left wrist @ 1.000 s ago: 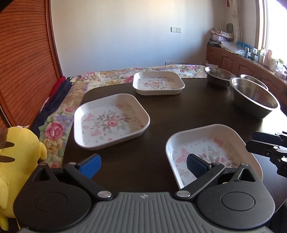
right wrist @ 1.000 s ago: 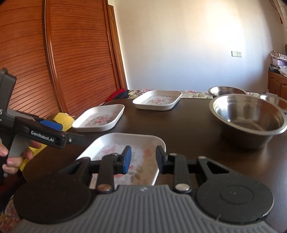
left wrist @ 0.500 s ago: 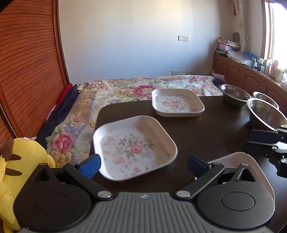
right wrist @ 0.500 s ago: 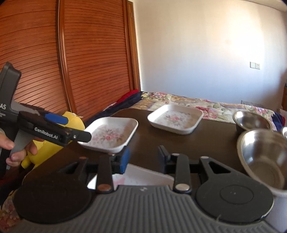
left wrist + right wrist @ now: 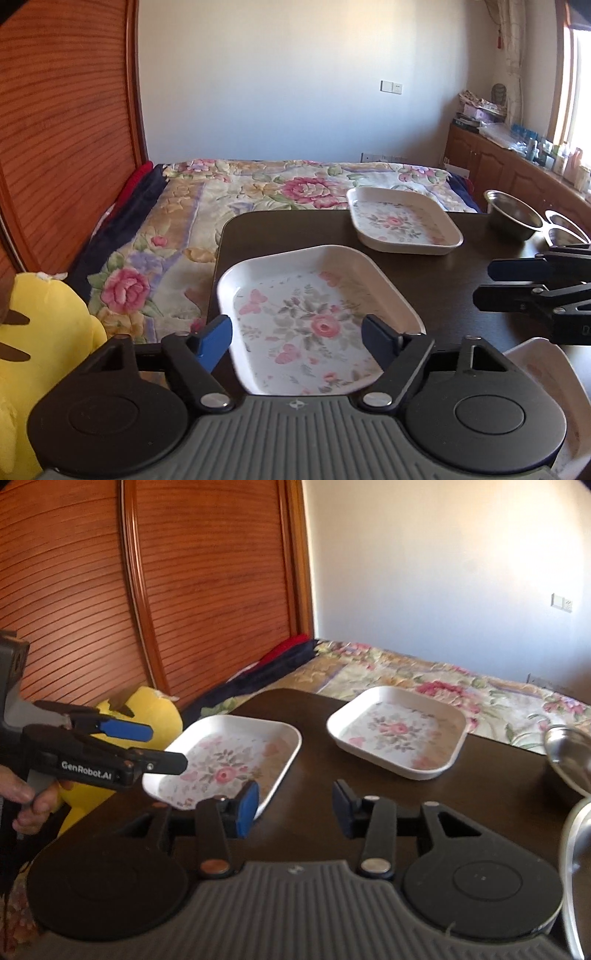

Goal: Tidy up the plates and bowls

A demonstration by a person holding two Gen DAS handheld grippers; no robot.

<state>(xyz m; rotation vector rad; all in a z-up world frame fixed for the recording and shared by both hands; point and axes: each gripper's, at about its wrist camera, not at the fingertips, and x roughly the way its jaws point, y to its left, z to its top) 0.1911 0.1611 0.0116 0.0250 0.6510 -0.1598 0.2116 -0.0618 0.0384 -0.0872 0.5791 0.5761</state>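
I've swung my wide-open, empty left gripper (image 5: pixel 297 338) from the nearest tray to the white square floral plate (image 5: pixel 317 314) at the desk's (image 5: pixel 443 273) left edge; my right gripper (image 5: pixel 293 806), open and empty too, follows, so that plate likely gets stacked first.

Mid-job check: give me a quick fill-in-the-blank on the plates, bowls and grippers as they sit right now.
1. The left gripper has its jaws ____.
2. The near floral plate sits on the table's ____ corner by the bed.
3. The bowls are made of ____.
4. Neither gripper, left or right gripper, holds ____.

Missing: open; left; metal; anything
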